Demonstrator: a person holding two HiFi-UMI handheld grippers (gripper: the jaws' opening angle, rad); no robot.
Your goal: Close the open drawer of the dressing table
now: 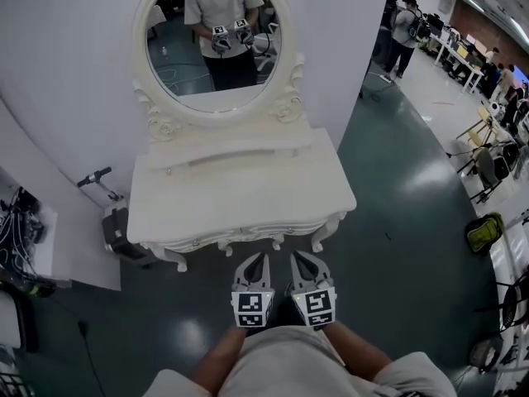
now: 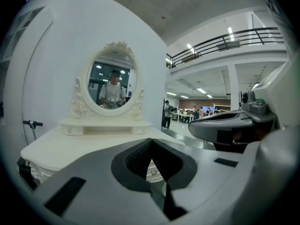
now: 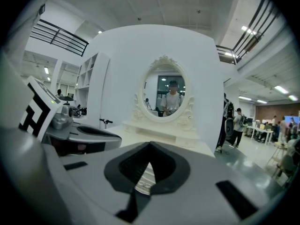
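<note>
The white dressing table (image 1: pixel 240 197) with its oval mirror (image 1: pixel 215 35) stands against the wall straight ahead. Its carved front (image 1: pixel 248 236) looks flush, and I see no drawer sticking out. My left gripper (image 1: pixel 257 257) and right gripper (image 1: pixel 300 256) hang side by side just short of that front, not touching it. Both are shut with nothing between the jaws. In the left gripper view the shut left gripper (image 2: pixel 151 148) points over the table top (image 2: pixel 70 144). In the right gripper view the shut right gripper (image 3: pixel 150 150) points at the mirror (image 3: pixel 168 90).
A folded scooter (image 1: pixel 111 217) leans by the table's left leg, and cables and gear (image 1: pixel 21 255) lie further left. People (image 1: pixel 405 27), chairs (image 1: pixel 492 168) and a green bag (image 1: pixel 483 231) are off to the right across the dark floor.
</note>
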